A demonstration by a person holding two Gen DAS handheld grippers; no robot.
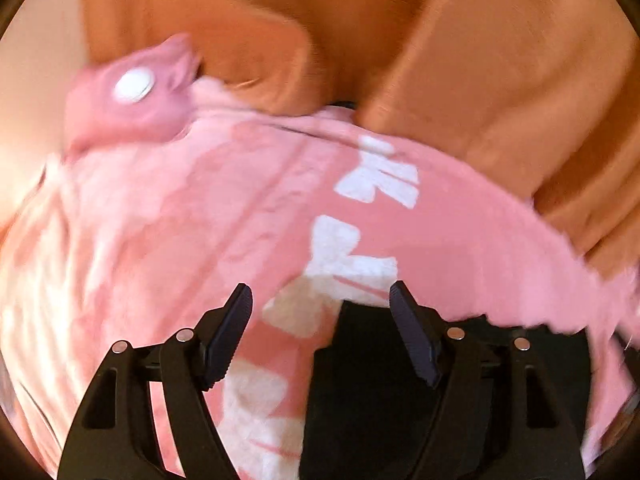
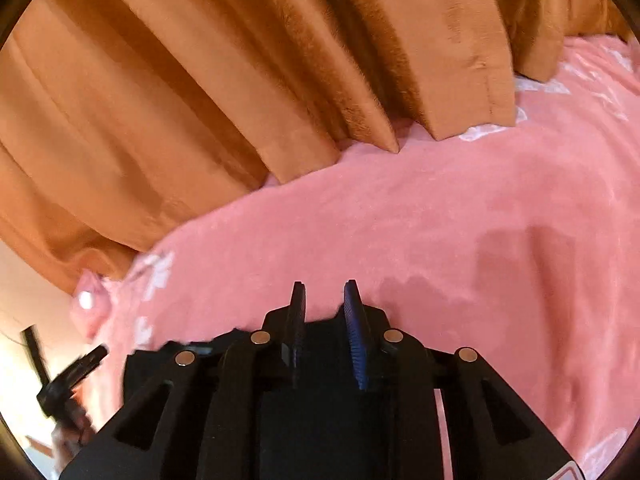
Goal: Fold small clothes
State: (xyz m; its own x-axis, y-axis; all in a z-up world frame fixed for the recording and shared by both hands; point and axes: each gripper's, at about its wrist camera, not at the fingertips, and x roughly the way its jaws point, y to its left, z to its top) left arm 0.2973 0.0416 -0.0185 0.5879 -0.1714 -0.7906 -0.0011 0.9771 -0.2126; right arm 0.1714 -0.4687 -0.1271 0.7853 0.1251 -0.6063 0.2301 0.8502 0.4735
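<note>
The soft pink fleece blanket with white bow prints (image 1: 280, 200) serves as the work surface, and everything else is best placed against it. A small black fabric garment (image 1: 360, 360) lies on the blanket at its near edge, directly under both tools; only a dark flat patch with a ragged outline shows in either view, so which kind of clothing it is cannot be told. The left gripper (image 1: 320, 304) hovers just above that dark cloth with its jaws spread wide and nothing between them — a stance that suits reaching for an edge, not carrying one. The right gripper (image 2: 325, 300) sits over the same black garment (image 2: 208, 348) where it meets the blanket (image 2: 440, 220); its jaws stand narrowly apart with pink showing through the gap, so it grips nothing. In the right wrist view, a black jaw tip that is probably the left gripper (image 2: 86, 362) shows at the blanket's left border. Along the far side of the blanket hangs a pleated rust-orange velvet curtain (image 2: 200, 80), its hems resting on the fleece, while a pink plush toy with a white button eye (image 1: 136, 84) sits at the blanket's far left corner, well clear of the garment. Motion blur in the left view suggests that tool is travelling, likely lining up for a pinch on the cloth's border — a judgement, since no fold is visible.
</note>
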